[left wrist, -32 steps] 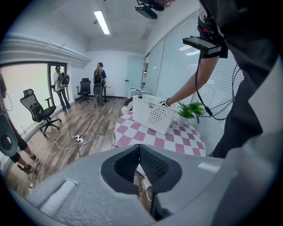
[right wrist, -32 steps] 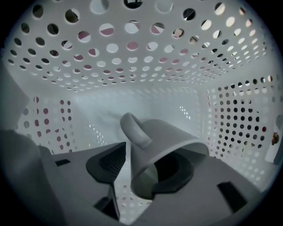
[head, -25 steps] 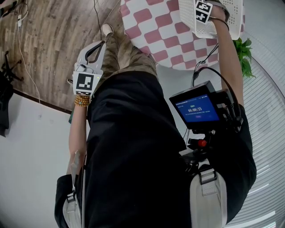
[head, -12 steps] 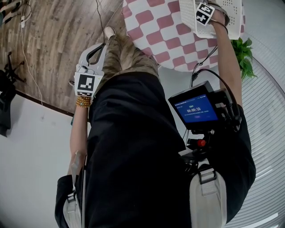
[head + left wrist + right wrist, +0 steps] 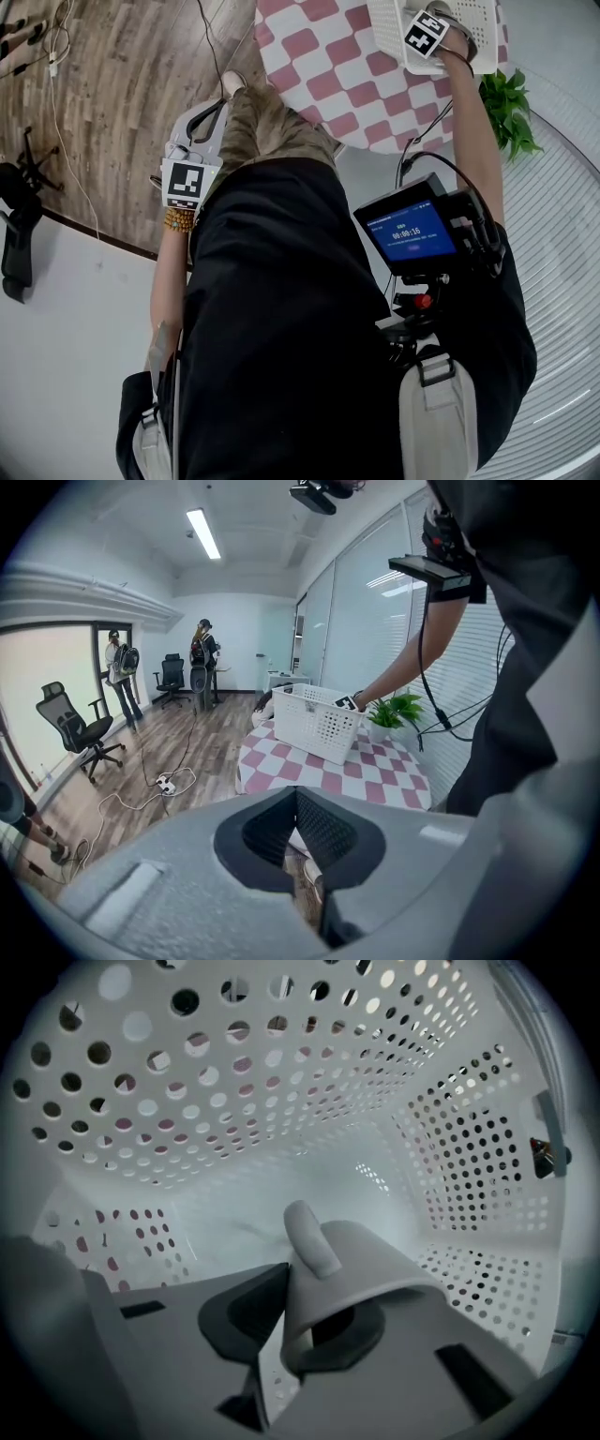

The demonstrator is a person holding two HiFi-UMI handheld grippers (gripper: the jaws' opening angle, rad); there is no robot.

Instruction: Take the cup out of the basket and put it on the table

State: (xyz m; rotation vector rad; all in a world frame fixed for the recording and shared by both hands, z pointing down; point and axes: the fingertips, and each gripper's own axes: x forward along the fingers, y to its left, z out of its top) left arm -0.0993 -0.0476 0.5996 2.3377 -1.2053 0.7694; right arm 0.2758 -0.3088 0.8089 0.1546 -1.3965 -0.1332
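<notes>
A: Right tongs (image 5: 284,1288) clamped on the wall of the grey cup (image 5: 375,1255), one jaw inside its mouth, deep in the white perforated basket (image 5: 234,1101). Left tongs (image 5: 296,797) together, empty.

B: Cup looks stiff, light and smooth. A wall grip may pivot, so lift gently towards the checkered tabletop (image 5: 375,766).

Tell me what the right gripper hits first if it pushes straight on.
Gripping the cup, the right gripper would likely meet the solid floor of the basket first, though depth is unclear.
</notes>
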